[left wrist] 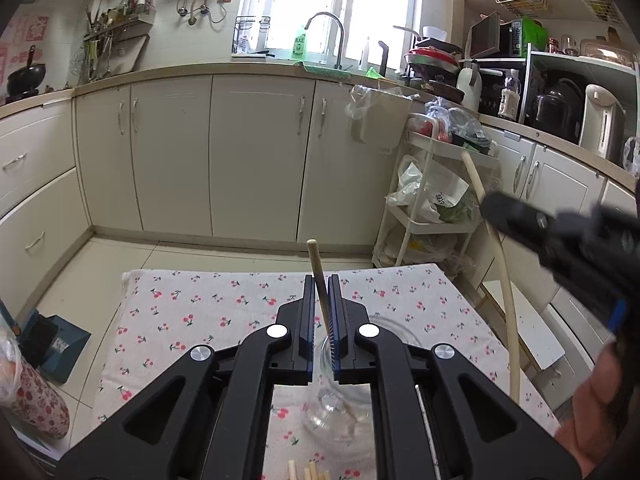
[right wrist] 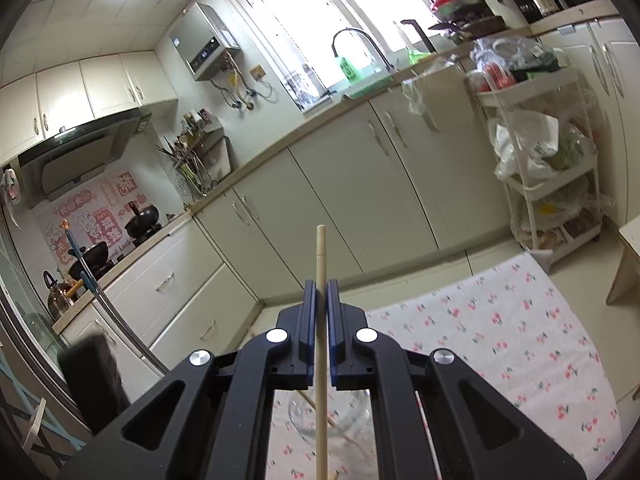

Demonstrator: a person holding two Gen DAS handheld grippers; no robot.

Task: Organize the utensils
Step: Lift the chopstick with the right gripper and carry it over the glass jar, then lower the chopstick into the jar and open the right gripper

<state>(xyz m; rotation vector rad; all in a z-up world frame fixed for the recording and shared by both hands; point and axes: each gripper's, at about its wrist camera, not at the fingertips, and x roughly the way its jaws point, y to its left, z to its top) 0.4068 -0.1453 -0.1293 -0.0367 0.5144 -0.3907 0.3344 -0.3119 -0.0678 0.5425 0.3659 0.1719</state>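
Note:
My left gripper (left wrist: 320, 280) is shut on a wooden chopstick (left wrist: 316, 268) that stands nearly upright, its lower end in a clear glass jar (left wrist: 340, 412) on the cherry-print tablecloth (left wrist: 192, 320). My right gripper (right wrist: 321, 285) is shut on a second wooden chopstick (right wrist: 321, 256), held upright over the same glass jar (right wrist: 304, 416), which has another chopstick leaning inside. The right gripper also shows blurred in the left wrist view (left wrist: 500, 210), holding its chopstick (left wrist: 504, 280) to the right of the jar. More chopstick ends (left wrist: 308, 472) lie at the bottom edge.
Cream kitchen cabinets (left wrist: 256, 152) and a sink counter run behind the table. A white trolley (left wrist: 432, 208) with bags stands at the table's far right corner. A patterned bag (left wrist: 36, 400) sits at the left. A dark chair back (right wrist: 96, 376) is at the right wrist view's left.

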